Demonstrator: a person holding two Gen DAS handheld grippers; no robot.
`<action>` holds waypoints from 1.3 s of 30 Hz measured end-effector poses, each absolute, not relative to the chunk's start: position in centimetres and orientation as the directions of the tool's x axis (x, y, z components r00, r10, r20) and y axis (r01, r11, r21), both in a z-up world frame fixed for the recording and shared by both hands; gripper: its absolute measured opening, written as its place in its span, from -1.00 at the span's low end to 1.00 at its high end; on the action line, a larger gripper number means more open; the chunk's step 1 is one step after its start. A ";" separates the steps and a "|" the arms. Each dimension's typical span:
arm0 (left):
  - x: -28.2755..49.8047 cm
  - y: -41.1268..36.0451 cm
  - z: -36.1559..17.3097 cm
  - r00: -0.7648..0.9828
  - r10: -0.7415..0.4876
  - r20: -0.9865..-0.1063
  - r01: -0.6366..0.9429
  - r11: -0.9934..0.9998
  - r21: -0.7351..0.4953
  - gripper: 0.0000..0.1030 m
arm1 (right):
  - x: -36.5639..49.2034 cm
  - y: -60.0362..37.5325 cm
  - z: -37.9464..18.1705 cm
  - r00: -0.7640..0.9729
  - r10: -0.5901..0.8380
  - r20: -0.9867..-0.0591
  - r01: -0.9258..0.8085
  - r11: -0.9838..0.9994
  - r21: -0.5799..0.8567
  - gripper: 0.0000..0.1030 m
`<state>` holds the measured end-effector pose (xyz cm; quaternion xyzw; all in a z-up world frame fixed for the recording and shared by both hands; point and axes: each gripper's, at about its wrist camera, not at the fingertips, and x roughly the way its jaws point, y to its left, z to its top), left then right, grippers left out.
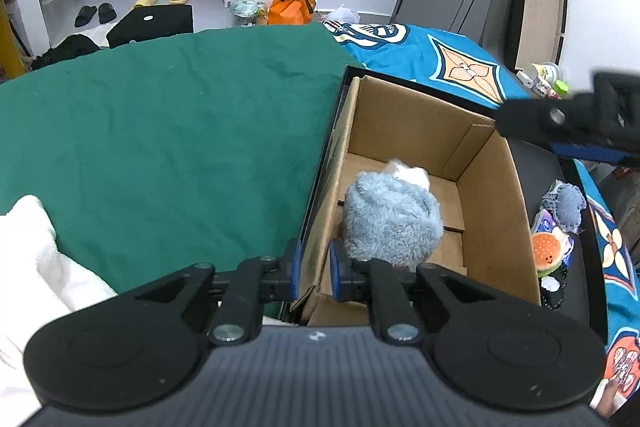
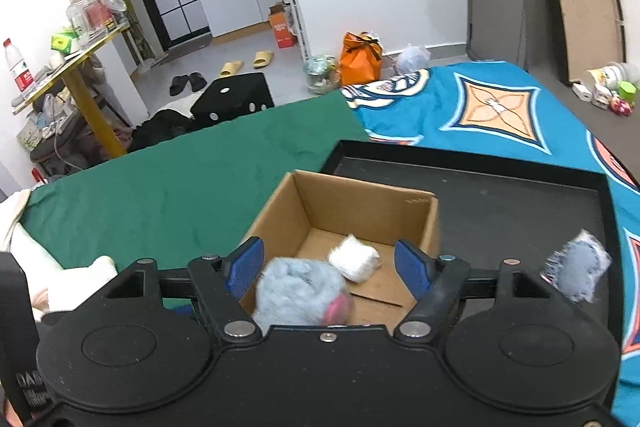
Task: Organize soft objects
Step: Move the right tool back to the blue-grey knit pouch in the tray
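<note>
An open cardboard box stands in a black tray on the bed. Inside lie a fluffy blue-grey plush and a small white soft ball. My left gripper is shut on the box's left wall at the near corner. My right gripper is open and empty, above the box with the plush just below it. It shows in the left wrist view over the box's far right corner.
A blue-grey knitted piece, a burger toy and small items lie in the tray right of the box. A green sheet and a blue patterned blanket cover the bed. White cloth lies at left.
</note>
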<state>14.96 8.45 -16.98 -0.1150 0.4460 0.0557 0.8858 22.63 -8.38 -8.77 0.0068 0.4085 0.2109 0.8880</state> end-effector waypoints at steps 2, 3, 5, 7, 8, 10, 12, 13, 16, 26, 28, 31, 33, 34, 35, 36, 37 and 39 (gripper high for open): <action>15.1 8.2 -17.0 0.592 0.007 -0.806 -0.203 0.969 -0.141 -0.70 | 22.5 -9.5 -8.8 0.582 0.369 -0.724 -0.356 0.917 0.182 0.41; 15.1 8.2 -17.0 0.590 0.010 -0.807 -0.204 0.969 -0.137 -0.70 | 22.4 -10.0 -8.7 0.585 0.365 -0.724 -0.350 0.919 0.181 0.43; 15.1 8.1 -16.9 0.588 0.015 -0.809 -0.203 0.970 -0.130 -0.69 | 22.3 -11.1 -8.7 0.592 0.355 -0.723 -0.336 0.925 0.179 0.43; 15.0 8.0 -16.9 0.586 0.024 -0.810 -0.204 0.972 -0.119 -0.68 | 22.2 -12.2 -8.6 0.598 0.347 -0.723 -0.327 0.929 0.175 0.44; 15.0 7.9 -16.9 0.584 0.029 -0.811 -0.205 0.972 -0.113 -0.65 | 22.2 -12.7 -8.6 0.600 0.342 -0.723 -0.324 0.930 0.172 0.44; 15.0 7.6 -16.8 0.581 0.048 -0.813 -0.210 0.973 -0.092 -0.57 | 22.2 -13.6 -8.5 0.606 0.334 -0.722 -0.315 0.934 0.168 0.45; 15.1 7.4 -16.6 0.572 0.077 -0.817 -0.220 0.974 -0.062 -0.43 | 22.4 -14.6 -8.6 0.610 0.324 -0.723 -0.301 0.939 0.167 0.49; 15.2 7.2 -16.5 0.566 0.092 -0.820 -0.223 0.974 -0.044 -0.33 | 22.5 -15.3 -8.6 0.612 0.319 -0.723 -0.290 0.942 0.170 0.50; 15.4 7.1 -16.1 0.553 0.100 -0.827 -0.228 0.973 -0.035 -0.15 | 22.9 -16.7 -8.8 0.614 0.312 -0.725 -0.266 0.947 0.182 0.55; 16.0 6.6 -14.1 0.556 0.137 -0.820 -0.245 0.970 -0.003 0.36 | 25.2 -21.4 -9.7 0.627 0.301 -0.718 -0.184 0.953 0.240 0.69; 16.2 6.2 -13.6 0.563 0.141 -0.814 -0.231 0.973 0.009 0.41 | 25.6 -22.2 -10.3 0.634 0.299 -0.713 -0.169 0.953 0.250 0.71; 16.8 5.4 -12.9 0.567 0.152 -0.809 -0.228 0.973 0.023 0.49 | 26.0 -23.5 -11.7 0.634 0.300 -0.713 -0.139 0.951 0.277 0.71; 17.2 4.9 -12.7 0.568 0.151 -0.809 -0.225 0.974 0.024 0.53 | 26.2 -24.3 -12.7 0.631 0.305 -0.713 -0.117 0.946 0.301 0.71; 17.5 4.6 -12.6 0.567 0.152 -0.810 -0.219 0.975 0.030 0.54 | 26.2 -24.6 -13.1 0.631 0.304 -0.714 -0.106 0.945 0.309 0.71; 17.7 4.3 -12.5 0.565 0.157 -0.810 -0.214 0.976 0.040 0.55 | 26.3 -24.9 -13.4 0.632 0.302 -0.714 -0.098 0.945 0.313 0.71; 17.8 4.1 -12.4 0.563 0.164 -0.810 -0.211 0.976 0.050 0.56 | 26.3 -25.1 -13.7 0.633 0.298 -0.714 -0.091 0.945 0.313 0.71; 18.0 3.9 -12.3 0.560 0.169 -0.811 -0.209 0.976 0.058 0.57 | 26.4 -25.5 -14.0 0.635 0.287 -0.717 -0.081 0.948 0.307 0.70; 18.4 3.6 -12.1 0.556 0.177 -0.812 -0.214 0.975 0.066 0.57 | 26.7 -26.0 -14.5 0.636 0.267 -0.724 -0.059 0.952 0.300 0.69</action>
